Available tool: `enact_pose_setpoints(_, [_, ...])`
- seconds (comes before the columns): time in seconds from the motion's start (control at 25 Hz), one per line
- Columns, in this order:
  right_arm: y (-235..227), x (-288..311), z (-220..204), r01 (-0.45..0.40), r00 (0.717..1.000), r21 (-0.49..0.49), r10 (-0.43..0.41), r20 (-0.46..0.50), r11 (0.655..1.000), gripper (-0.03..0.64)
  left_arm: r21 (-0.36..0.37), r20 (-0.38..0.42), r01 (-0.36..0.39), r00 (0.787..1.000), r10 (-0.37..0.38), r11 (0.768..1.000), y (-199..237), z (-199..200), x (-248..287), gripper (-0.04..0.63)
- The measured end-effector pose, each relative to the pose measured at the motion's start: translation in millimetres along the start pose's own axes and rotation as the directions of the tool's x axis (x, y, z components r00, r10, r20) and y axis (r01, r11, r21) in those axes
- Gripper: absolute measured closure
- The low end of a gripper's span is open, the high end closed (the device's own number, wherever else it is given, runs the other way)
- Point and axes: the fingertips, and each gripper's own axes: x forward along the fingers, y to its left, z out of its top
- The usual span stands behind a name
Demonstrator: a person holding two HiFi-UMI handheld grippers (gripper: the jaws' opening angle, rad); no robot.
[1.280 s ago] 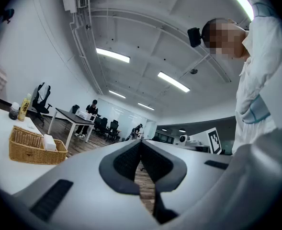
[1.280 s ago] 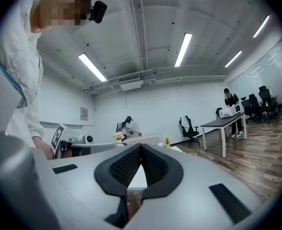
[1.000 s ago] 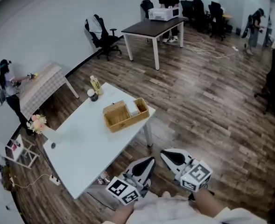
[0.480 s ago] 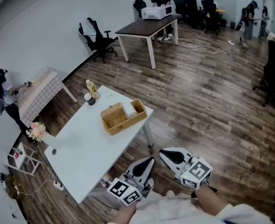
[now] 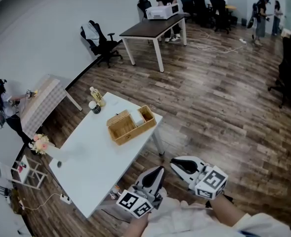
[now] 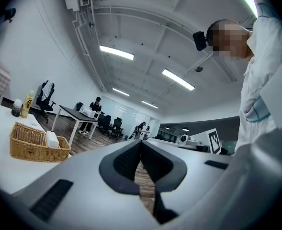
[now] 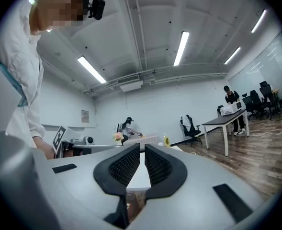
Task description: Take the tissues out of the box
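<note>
Left gripper [image 5: 158, 170] is clamped shut, empty. Right gripper [image 5: 175, 163] has its jaws a thin slit apart, nothing between. Tissue box [image 5: 146, 116] sits in the basket [image 5: 120, 132] on the table [image 5: 86, 157], well apart from both.

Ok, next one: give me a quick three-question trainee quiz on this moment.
1. True or false: the left tool holds something.
2. The basket sits: A on the floor, B on the white table, C on a chair.
3. Fill in: the left tool's jaws are ____.
Key: 1 false; 2 B; 3 shut.
</note>
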Motion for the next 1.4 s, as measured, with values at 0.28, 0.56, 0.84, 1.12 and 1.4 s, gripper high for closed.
enact_pose_setpoints(0.28, [-25,27,5,0.0,1.0,-0.004,0.0,0.009,1.0,0.581,-0.007,0.01,-0.014,1.0,0.014,1.0,34,9,13,0.594])
enact_pose_setpoints(0.56, [-76,82,7,-0.005,1.0,0.022,0.005,0.003,1.0,0.581,-0.014,0.045,-0.045,0.998,0.046,0.999,107,32,41,0.594])
enact_pose_setpoints(0.84, [-129,150,15,0.009,1.0,0.019,-0.009,-0.016,1.0,0.581,0.0,0.06,-0.061,0.996,0.061,0.998,175,62,64,0.594])
enact_pose_setpoints(1.12, [-152,195,18,0.005,0.998,-0.009,-0.005,-0.059,1.0,0.581,-0.02,0.107,-0.091,0.99,0.093,0.996,224,81,63,0.594])
enact_pose_setpoints(1.4, [-178,226,22,-0.023,0.997,-0.007,0.022,-0.079,1.0,0.581,-0.056,0.124,-0.136,0.982,0.142,0.989,259,83,66,0.594])
